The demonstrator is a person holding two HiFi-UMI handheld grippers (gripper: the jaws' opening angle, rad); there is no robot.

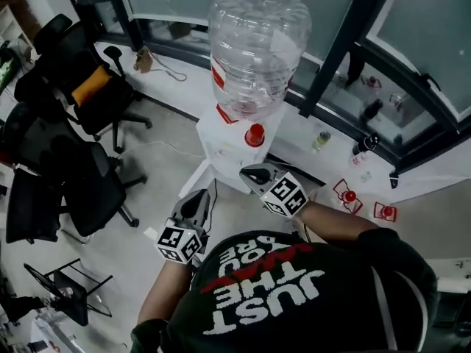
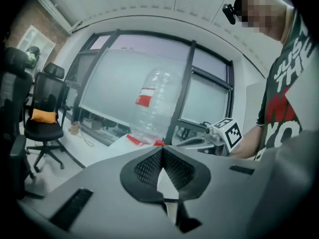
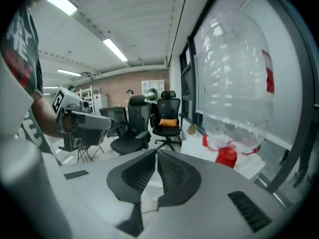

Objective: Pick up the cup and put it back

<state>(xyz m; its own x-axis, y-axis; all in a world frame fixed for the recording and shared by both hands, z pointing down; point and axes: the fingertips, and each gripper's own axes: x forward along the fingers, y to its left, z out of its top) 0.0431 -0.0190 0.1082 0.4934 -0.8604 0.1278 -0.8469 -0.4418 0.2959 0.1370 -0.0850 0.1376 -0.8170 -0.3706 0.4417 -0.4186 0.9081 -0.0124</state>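
Observation:
No cup shows in any view. A white water dispenser (image 1: pixel 221 142) stands in front of me. It carries a big clear bottle (image 1: pixel 257 46) and a red tap (image 1: pixel 255 134). My right gripper (image 1: pixel 252 172) hovers just below the tap, shut with nothing between its jaws. In the right gripper view the right gripper (image 3: pixel 156 156) has its pads together, with the bottle (image 3: pixel 234 83) and tap (image 3: pixel 227 156) to the right. Lower left, my left gripper (image 1: pixel 197 198) points at the dispenser's base. The left gripper view shows the left gripper (image 2: pixel 160 151) also shut and empty.
Black office chairs (image 1: pixel 81 87) (image 1: pixel 73 182) stand at the left, one with an orange cushion. A window ledge (image 1: pixel 335 142) behind the dispenser holds small bottles (image 1: pixel 321 140). Red objects (image 1: pixel 346 195) lie at the right. A black folding rack (image 1: pixel 66 289) sits at the lower left.

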